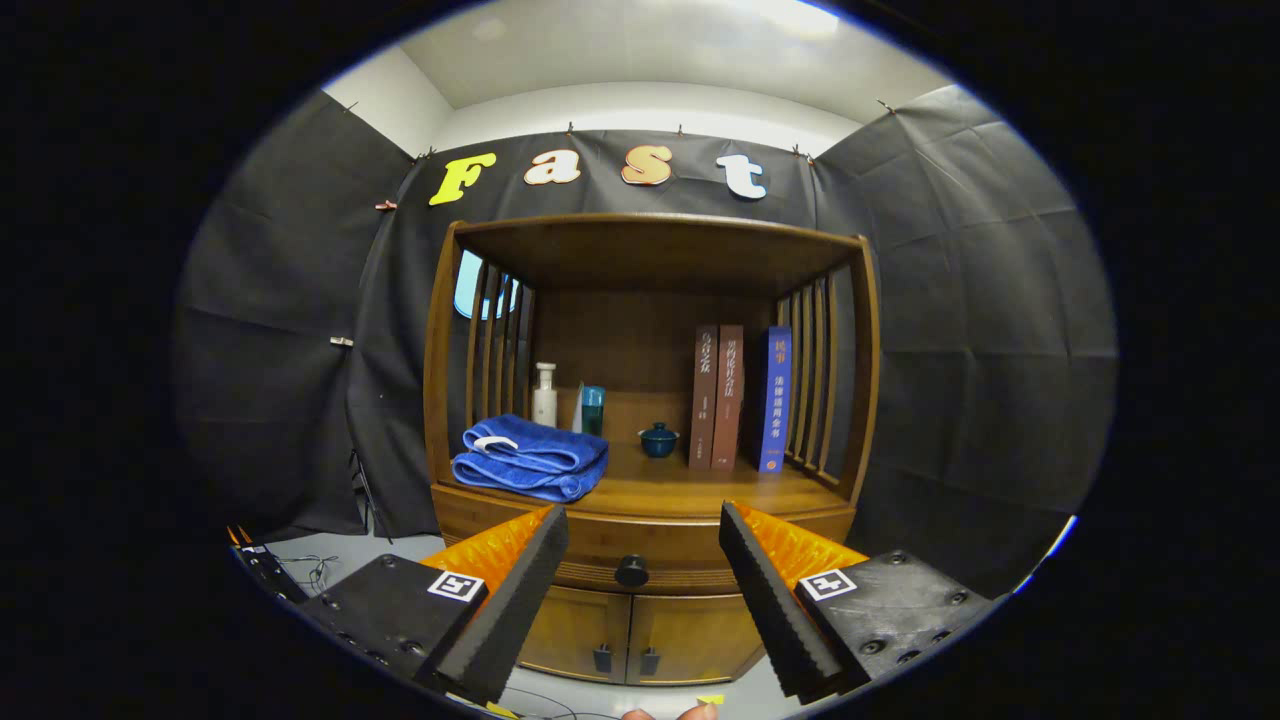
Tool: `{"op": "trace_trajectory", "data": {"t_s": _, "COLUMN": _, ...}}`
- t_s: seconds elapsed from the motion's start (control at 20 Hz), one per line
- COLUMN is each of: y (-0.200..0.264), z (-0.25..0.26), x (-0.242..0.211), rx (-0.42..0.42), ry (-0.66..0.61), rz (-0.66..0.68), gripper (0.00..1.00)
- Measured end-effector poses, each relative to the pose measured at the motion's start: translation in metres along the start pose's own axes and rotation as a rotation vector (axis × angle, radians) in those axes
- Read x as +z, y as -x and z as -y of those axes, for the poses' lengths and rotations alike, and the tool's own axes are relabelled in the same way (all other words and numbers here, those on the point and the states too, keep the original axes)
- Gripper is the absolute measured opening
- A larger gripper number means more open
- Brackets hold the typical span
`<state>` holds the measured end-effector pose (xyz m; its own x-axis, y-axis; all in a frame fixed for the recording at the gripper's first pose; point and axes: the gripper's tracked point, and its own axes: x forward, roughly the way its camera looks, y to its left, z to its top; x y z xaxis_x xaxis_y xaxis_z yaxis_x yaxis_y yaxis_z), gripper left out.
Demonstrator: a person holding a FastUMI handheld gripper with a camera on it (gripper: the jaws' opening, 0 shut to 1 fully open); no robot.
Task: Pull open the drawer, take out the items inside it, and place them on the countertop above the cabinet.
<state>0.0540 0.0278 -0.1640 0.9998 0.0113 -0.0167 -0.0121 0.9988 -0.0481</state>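
A wooden cabinet [650, 300] stands ahead against the booth wall. Its drawer [645, 550] is closed, with a round dark knob [631, 570] at the middle of its front. My gripper [643, 530] is open, well short of the cabinet, and the knob shows between my two fingers with nothing held. The countertop [680, 490] above the drawer is a wooden shelf surface inside the open cabinet frame. The drawer's contents are hidden.
On the countertop lie a folded blue towel [530, 458], a white bottle [544, 395], a teal cup [593, 409], a small dark-blue lidded pot [658, 440] and three upright books [740, 397]. Two lower doors [630, 635] sit under the drawer. Cables lie on the floor at left.
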Motion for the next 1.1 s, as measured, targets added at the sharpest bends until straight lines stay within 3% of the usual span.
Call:
{"op": "trace_trajectory", "data": {"t_s": 0.4, "y": -0.067, "z": -0.024, "x": -0.11, "rx": 0.022, "ry": 0.004, "rz": -0.121, "gripper": 0.99}}
{"op": "trace_trajectory", "data": {"t_s": 0.8, "y": -0.123, "z": -0.007, "x": -0.148, "rx": -0.042, "ry": -0.023, "rz": -0.169, "gripper": 0.99}}
{"op": "trace_trajectory", "data": {"t_s": 1.0, "y": -0.145, "z": -0.004, "x": -0.163, "rx": -0.036, "ry": -0.028, "rz": -0.21, "gripper": 0.76}}
{"op": "trace_trajectory", "data": {"t_s": 1.1, "y": -0.145, "z": -0.005, "x": -0.164, "rx": -0.031, "ry": -0.036, "rz": -0.216, "gripper": 0.53}}
